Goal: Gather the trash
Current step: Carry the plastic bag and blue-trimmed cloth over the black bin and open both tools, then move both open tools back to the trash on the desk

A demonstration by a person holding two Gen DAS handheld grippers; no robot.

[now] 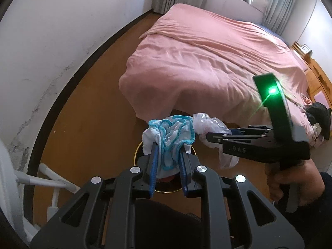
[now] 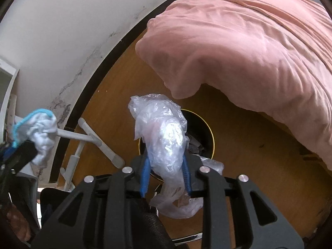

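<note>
**Trash held over the bin, ready to drop**

Trash is in both grippers: the left gripper (image 1: 167, 155) is clamped on a blue-edged cloth (image 1: 171, 133), the right gripper (image 2: 165, 166) on a crumpled plastic bag (image 2: 164, 137), both above the gold-rimmed bin (image 2: 208, 124). Judged next: release both over it. Beyond the bin lies the pink bed (image 1: 217, 58).

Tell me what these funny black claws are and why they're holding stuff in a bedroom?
They are grabbing tools, each held by a person, each carrying a camera looking along its two fingers. One picture comes from the left gripper, shut on a white cloth with blue trim. The other comes from the right gripper, shut on a crumpled clear plastic bag. Below them, on the wooden floor beside the pink bed, stands a black bin with a gold rim for trash.
</note>
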